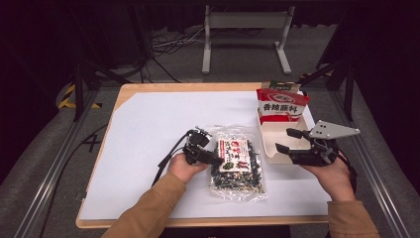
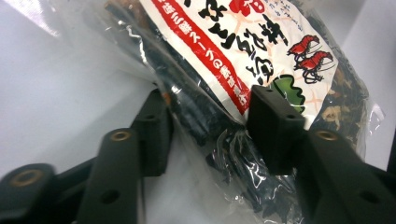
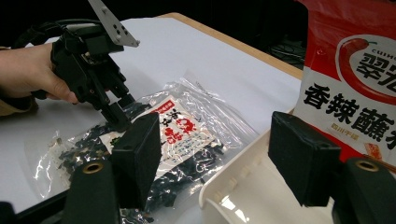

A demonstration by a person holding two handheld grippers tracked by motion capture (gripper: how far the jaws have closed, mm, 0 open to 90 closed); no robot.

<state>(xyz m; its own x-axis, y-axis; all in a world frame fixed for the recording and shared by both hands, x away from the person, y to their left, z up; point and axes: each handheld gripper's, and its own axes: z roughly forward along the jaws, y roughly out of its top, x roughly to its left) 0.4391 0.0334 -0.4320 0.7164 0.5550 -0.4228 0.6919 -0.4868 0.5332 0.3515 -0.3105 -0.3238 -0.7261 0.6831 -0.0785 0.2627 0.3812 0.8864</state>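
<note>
So there's a clear plastic bag of dried seaweed (image 1: pixel 236 163) lying flat on the white sheet (image 1: pixel 148 134) that covers the wooden tabletop (image 1: pixel 130 90), pretty much center, close to the person's edge. It has a white label with red and black print and 2 little shrimp drawn on it.

The left gripper (image 1: pixel 210 157) is at the bag's left edge. From the left gripper view its 2 black jaws stand apart, 1 on each side of the bag (image 2: pixel 243 70), with the crinkled plastic bunched between them. They straddle it but aren't pinched down on it as far as I can see.

The right gripper (image 1: pixel 288 140) hangs over a white plastic tray (image 1: pixel 270 148) that sits just right of the seaweed bag. Its jaws are spread wide with nothing between them, and it has the grey 3-cornered plate on top. Standing in the far end of that tray is a red and white seasoning pouch (image 1: pixel 281 105) with big black Chinese characters, upright and leaning back a bit.
</note>
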